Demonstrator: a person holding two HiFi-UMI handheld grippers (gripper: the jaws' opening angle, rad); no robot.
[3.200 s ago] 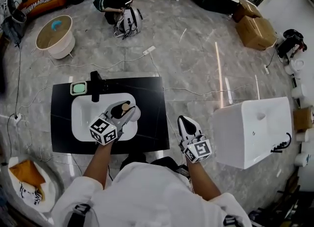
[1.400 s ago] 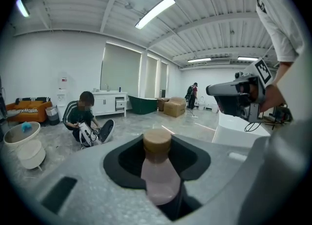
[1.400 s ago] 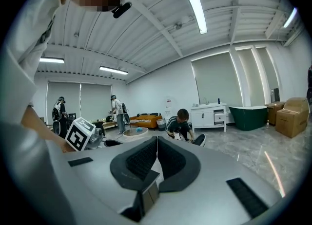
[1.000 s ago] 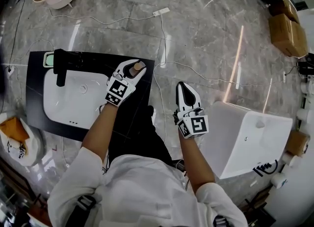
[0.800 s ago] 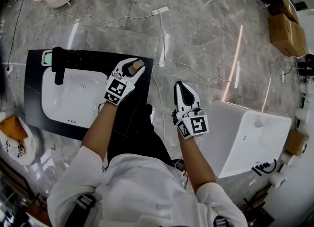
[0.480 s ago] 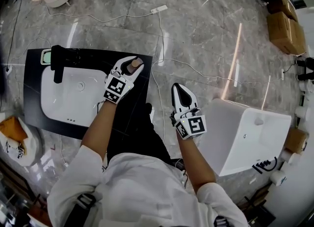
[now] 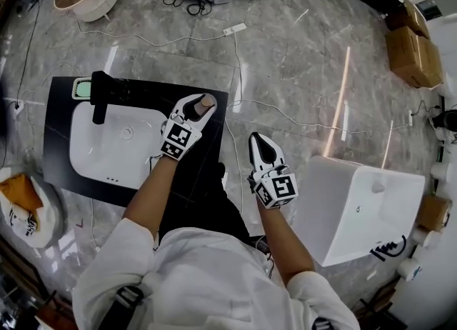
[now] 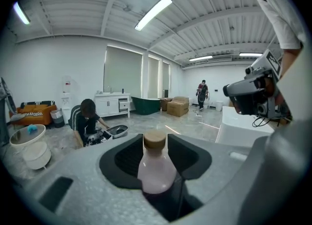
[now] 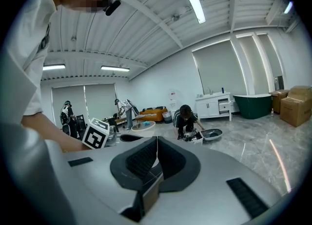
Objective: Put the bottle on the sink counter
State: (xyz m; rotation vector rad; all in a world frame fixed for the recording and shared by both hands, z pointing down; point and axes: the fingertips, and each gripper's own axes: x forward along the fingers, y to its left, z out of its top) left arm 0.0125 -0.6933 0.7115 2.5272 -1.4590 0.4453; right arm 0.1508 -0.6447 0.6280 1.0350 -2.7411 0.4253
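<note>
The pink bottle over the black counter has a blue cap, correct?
No, the cap is tan, not blue, as the left gripper view shows; the pink bottle is over the black counter, between the opening jaws of the left gripper.

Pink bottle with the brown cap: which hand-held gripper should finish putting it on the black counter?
Left. The left hand-held gripper is over the black sink counter with the pale pink, tan-capped bottle between its opening jaws. The right hand-held gripper is shut, empty, off the counter.
</note>
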